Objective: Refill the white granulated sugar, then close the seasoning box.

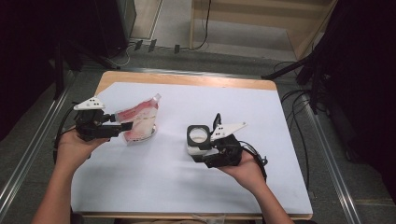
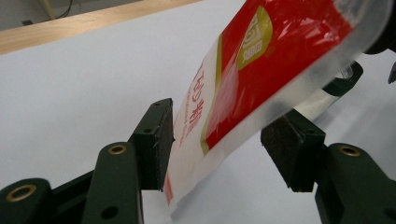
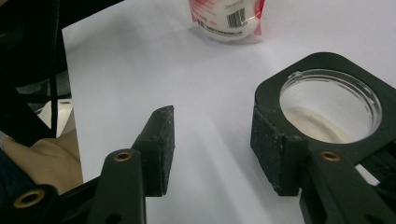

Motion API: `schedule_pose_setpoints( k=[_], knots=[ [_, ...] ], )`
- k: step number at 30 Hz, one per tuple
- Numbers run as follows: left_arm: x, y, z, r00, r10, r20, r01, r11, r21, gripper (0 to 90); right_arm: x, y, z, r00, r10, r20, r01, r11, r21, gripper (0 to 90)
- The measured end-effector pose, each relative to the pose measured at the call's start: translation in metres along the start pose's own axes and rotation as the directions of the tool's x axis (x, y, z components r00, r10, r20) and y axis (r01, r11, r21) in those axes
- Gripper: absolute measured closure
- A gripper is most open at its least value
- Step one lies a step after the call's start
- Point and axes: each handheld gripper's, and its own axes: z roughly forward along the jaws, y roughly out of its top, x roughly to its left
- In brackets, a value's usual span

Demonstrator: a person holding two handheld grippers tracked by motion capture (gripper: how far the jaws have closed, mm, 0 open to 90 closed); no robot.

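A red and white pouch (image 1: 140, 122) with a clear sealed edge stands tilted on the white sheet at the left. My left gripper (image 1: 122, 127) is open, its jaws on either side of the pouch's near edge. In the left gripper view the pouch (image 2: 261, 60) leans across between the pads (image 2: 161, 140), close to the left one. A small white container with a black square rim (image 1: 198, 136) stands mid-table. My right gripper (image 1: 201, 153) is open beside it. In the right gripper view nothing lies between the right gripper's (image 3: 215, 133) jaws. The container (image 3: 327, 65), with white grains inside, sits just outside the right jaw, and the pouch (image 3: 226, 18) stands farther off.
A white sheet (image 1: 187, 186) covers most of the wooden table (image 1: 187, 79). Black stands and cables (image 1: 299, 107) crowd the floor at the right and far left. The person's other hand (image 3: 42, 158) shows at the left of the right gripper view.
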Motion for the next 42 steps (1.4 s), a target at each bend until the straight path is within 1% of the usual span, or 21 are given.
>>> schedule_pose_setpoints(
  k=[2,4,6,9,11,14,17,21,23,24,26,28,30,33,35,36,37,38,40,41,42],
  knots=[
    [0.001,-0.002,-0.003,1.0000,-0.007,-0.002,0.007,1.0000,-0.001,45.2,-0.001,-0.001,-0.002,1.0000,-0.005,-0.001,0.005,1.000,0.001,50.5],
    [0.002,-0.005,-0.007,0.9995,-0.031,0.009,0.031,0.9995,0.004,44.1,-0.002,-0.002,-0.004,1.0000,-0.005,-0.001,0.005,1.000,0.011,50.5],
    [0.003,-0.008,-0.011,0.9991,-0.041,0.009,0.041,0.9991,0.007,43.3,-0.003,-0.004,-0.005,0.9999,-0.003,-0.010,0.004,1.000,0.020,50.4],
    [0.005,-0.013,-0.018,0.9994,-0.035,0.005,0.035,0.9994,0.004,42.6,-0.005,-0.006,-0.008,0.9999,-0.001,-0.016,0.001,1.000,0.025,50.6],
    [0.008,-0.016,-0.022,0.9990,-0.043,-0.013,0.043,0.9990,0.008,42.6,-0.007,-0.007,-0.010,0.9998,0.010,-0.015,-0.010,1.000,0.025,50.6],
    [0.013,-0.018,-0.025,0.9979,-0.061,-0.021,0.061,0.9981,0.005,42.7,-0.009,-0.007,-0.011,0.9997,0.017,-0.018,-0.016,1.000,0.022,50.8],
    [0.017,-0.021,-0.027,0.9973,-0.071,-0.020,0.072,0.9974,0.011,42.8,-0.010,-0.008,-0.012,0.9994,0.021,-0.027,-0.020,1.000,0.018,50.9],
    [0.023,-0.024,-0.029,0.9974,-0.069,-0.022,0.070,0.9974,0.016,42.8,-0.012,-0.008,-0.013,0.9994,0.009,-0.032,-0.008,1.000,0.016,51.2],
    [0.026,-0.026,-0.032,0.9967,-0.078,-0.024,0.078,0.9966,0.025,42.7,-0.013,-0.009,-0.014,0.9995,0.006,-0.031,-0.006,1.000,0.019,51.7],
    [0.028,-0.027,-0.032,0.9967,-0.077,-0.026,0.078,0.9968,0.019,42.8,-0.013,-0.009,-0.015,0.9995,0.003,-0.032,-0.002,1.000,0.021,51.8],
    [0.032,-0.029,-0.034,0.9961,-0.088,-0.009,0.088,0.9961,0.008,42.9,-0.016,-0.010,-0.018,0.9994,0.010,-0.032,-0.010,1.000,0.015,51.6],
    [0.035,-0.032,-0.035,0.9960,-0.085,-0.029,0.085,0.9964,-0.005,43.1,-0.020,-0.012,-0.022,0.9993,0.022,-0.031,-0.022,1.000,0.012,51.9],
    [0.038,-0.034,-0.036,0.9956,-0.084,-0.043,0.084,0.9965,0.001,43.4,-0.023,-0.014,-0.025,0.9993,0.030,-0.025,-0.029,0.999,0.016,52.7],
    [0.041,-0.036,-0.035,0.9920,-0.106,-0.069,0.106,0.9943,0.000,43.3,-0.028,-0.016,-0.031,0.9994,0.028,-0.018,-0.028,1.000,0.012,56.1],
    [0.043,-0.036,-0.034,0.9925,-0.101,-0.068,0.102,0.9947,0.009,43.2,-0.031,-0.016,-0.035,0.9991,0.035,-0.022,-0.034,0.999,0.018,59.9],
    [0.044,-0.037,-0.032,0.9919,-0.103,-0.074,0.104,0.9946,0.000,43.2,-0.032,-0.017,-0.037,0.9990,0.030,-0.034,-0.030,0.999,0.019,62.8],
    [0.045,-0.037,-0.031,0.9913,-0.109,-0.073,0.110,0.9940,0.002,43.0,-0.033,-0.018,-0.039,0.9993,0.015,-0.034,-0.014,1.000,0.020,65.2],
    [0.047,-0.038,-0.030,0.9916,-0.110,-0.068,0.110,0.9939,-0.001,43.0,-0.034,-0.019,-0.041,0.9992,0.014,-0.037,-0.013,1.000,0.028,67.1],
    [0.049,-0.039,-0.028,0.9913,-0.115,-0.065,0.115,0.9934,0.002,42.7,-0.038,-0.021,-0.044,0.9991,0.022,-0.037,-0.020,0.999,0.037,72.1],
    [0.049,-0.039,-0.026,0.9901,-0.119,-0.075,0.119,0.9929,-0.001,42.6,-0.040,-0.022,-0.046,0.9983,0.043,-0.040,-0.041,0.998,0.040,74.8],
    [0.050,-0.039,-0.025,0.9896,-0.118,-0.083,0.119,0.9929,0.009,42.6,-0.043,-0.023,-0.047,0.9981,0.049,-0.039,-0.047,0.998,0.042,77.5]
  ],
)
